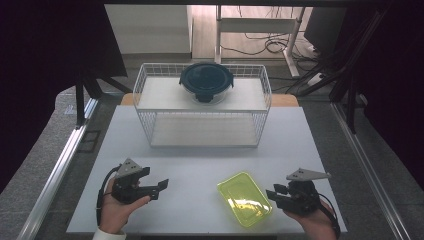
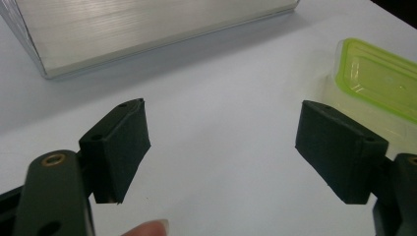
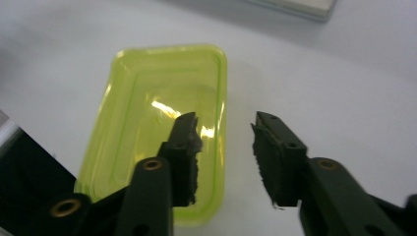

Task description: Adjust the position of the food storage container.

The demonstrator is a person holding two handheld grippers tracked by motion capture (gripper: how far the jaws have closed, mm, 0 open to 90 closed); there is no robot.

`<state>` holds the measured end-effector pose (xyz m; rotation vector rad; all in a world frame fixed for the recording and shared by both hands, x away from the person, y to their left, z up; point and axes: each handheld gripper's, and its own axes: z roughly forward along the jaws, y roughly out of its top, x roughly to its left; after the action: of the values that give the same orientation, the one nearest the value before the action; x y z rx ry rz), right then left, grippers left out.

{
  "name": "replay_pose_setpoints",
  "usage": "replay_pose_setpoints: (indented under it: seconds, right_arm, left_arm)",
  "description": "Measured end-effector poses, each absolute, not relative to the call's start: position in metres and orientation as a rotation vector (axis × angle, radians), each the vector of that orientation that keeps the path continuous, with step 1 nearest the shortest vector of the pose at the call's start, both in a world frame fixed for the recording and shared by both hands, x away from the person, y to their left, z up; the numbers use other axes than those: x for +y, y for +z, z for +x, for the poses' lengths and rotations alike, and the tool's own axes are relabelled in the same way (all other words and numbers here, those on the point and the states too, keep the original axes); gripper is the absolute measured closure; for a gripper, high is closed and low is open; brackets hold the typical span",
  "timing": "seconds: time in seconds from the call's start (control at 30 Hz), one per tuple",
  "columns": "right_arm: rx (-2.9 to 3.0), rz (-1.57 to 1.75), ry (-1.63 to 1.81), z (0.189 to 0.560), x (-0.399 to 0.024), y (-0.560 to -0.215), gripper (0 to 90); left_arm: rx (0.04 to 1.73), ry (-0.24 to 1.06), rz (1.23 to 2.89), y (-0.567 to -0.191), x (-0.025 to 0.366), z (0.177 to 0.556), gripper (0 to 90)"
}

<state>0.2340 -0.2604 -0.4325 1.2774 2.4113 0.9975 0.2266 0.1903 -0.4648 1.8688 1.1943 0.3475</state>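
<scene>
We are holding the right gripper [image 3: 223, 157] with its jaws parted and nothing between them, straddling the long edge of the yellow-green lid [image 3: 162, 128]: one jaw is hanging over the lid's face and the other over the bare table [image 3: 344, 73] just beside it. We judge the main risk to be here: the lid is looking thin, glossy and flat on the table, so if we are closing on its rim at this shallow angle, the jaws may skate off or push it toward the table's near edge, which is lying close by in the high view. Our left gripper [image 2: 221, 147] is spread wide and empty too, aimed across the table with the lid off to one side of its jaws and well apart. Farther out, a wire basket [image 1: 202, 107] is standing mid-table, carrying a round container with a dark lid [image 1: 206, 82] on its top shelf.
</scene>
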Motion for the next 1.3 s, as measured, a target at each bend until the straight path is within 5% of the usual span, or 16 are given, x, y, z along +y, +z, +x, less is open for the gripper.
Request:
replay_pose_setpoints:
  seconds: [0.27, 0.67, 1.3]
  right_arm:
    - [2.571, 1.178, 0.869, 0.212, -0.265, -0.443, 88.2]
    - [2.777, 1.075, 0.768, 0.191, -0.264, -0.47, 88.8]
    - [2.769, 1.133, 0.65, 0.23, -0.224, -0.475, 88.9]
  left_arm:
    - [1.203, 0.311, 1.875, -0.469, 0.188, 0.228, 20.1]
    - [1.232, 0.298, 1.872, -0.475, 0.19, 0.231, 20.1]
    - [1.27, 0.311, 1.866, -0.479, 0.195, 0.233, 20.1]
